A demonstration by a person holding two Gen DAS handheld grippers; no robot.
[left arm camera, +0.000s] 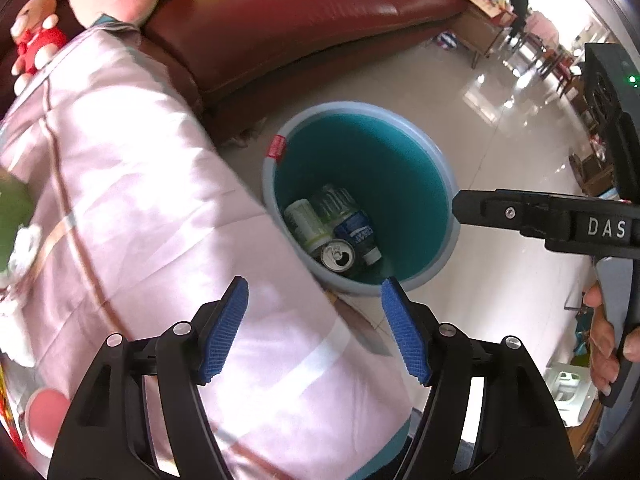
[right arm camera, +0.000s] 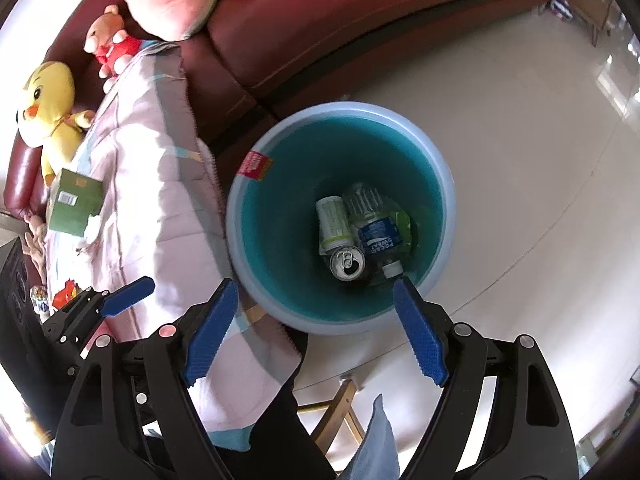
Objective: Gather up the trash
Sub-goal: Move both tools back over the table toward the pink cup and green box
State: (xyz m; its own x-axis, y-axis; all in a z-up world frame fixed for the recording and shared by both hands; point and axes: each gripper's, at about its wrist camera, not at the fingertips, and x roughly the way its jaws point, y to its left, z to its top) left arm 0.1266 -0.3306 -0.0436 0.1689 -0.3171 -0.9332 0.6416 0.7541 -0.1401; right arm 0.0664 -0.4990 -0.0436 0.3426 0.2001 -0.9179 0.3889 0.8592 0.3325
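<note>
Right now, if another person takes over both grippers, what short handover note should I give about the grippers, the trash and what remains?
Left gripper: open, empty, above the pink quilt beside the bin.
Right gripper: open, empty, over the near rim of the trash bin.
In the bin: an opened drink can, a white-green can, a Pocari Sweat bottle, lying together at the bottom.
Done: these three items are binned.
Left: a green carton box lies on the quilt near the yellow plush duck; small colourful items sit at the left edge of the right wrist view, too blurred to name. Check whether they are trash.
</note>
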